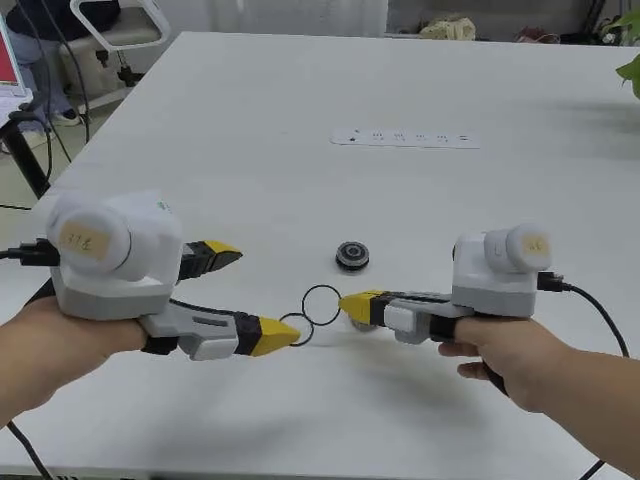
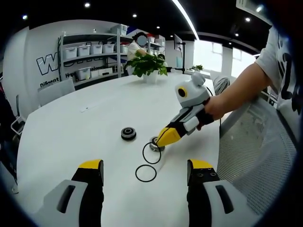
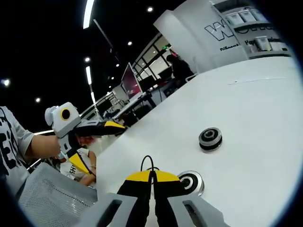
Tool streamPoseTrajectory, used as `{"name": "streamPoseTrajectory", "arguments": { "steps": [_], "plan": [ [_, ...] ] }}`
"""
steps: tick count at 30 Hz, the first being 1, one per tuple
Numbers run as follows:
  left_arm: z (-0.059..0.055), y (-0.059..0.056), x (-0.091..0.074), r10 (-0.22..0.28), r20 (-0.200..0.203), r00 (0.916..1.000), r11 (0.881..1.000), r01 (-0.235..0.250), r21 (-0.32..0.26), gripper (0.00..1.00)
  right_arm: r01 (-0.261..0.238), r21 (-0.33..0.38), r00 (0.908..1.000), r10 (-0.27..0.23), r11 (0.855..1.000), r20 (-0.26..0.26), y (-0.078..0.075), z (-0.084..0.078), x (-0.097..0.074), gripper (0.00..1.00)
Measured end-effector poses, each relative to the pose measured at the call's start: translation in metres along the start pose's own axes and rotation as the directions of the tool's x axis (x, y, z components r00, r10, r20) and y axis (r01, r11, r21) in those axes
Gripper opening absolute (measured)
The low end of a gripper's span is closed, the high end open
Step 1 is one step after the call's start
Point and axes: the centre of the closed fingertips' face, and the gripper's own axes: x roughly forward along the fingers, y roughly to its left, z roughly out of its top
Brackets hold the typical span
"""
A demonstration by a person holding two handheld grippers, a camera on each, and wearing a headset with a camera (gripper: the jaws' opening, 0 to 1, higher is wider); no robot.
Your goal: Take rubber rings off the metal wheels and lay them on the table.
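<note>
Jaws of the right gripper are closed flat together, the yellow tips pinching a thin black rubber loop, the held ring. It stands out from the tips as an open circle. I can't tell whether its lower edge touches the table.

Just beside those tips, partly under them in the head view, sits the bare wheel. It's a low shiny metal disc with a dark hub and has no rubber on it.

Jaws of the left gripper are spread wide and hold nothing. They have grey bodies and wedge-shaped yellow tips. The lower tip in the head view is right by the loose ring, a second thin black band that lies flat on the table as a clean circle. In the head view it overlaps the held ring; contact is unclear.

Farther out, well apart from both grippers, is the ringed wheel. It's a small round disc lying flat, with a black rubber band around the rim and a metal centre.

The table is smooth, matte white and lightly reflective. A flat white power strip lies toward the far side. The left gripper view shows a leafy green plant in a white pot at the far end of the table.
</note>
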Motion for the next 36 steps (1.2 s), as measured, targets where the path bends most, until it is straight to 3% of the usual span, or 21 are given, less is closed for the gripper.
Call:
{"name": "streamPoseTrajectory", "arguments": {
  "steps": [23,36],
  "plan": [
    [-0.003,0.0,-0.001,0.002,-0.012,0.9999,1.0,-0.002,0.007,0.69,0.029,-0.025,0.9965,-0.031,0.999,-0.078,-0.001,-0.023,0.008,0.0],
    [-0.007,0.001,-0.003,0.006,-0.018,0.9998,1.0,-0.006,0.005,0.68,0.059,-0.023,0.9948,-0.061,0.998,-0.081,-0.005,-0.025,0.009,0.0]
  ]
}}
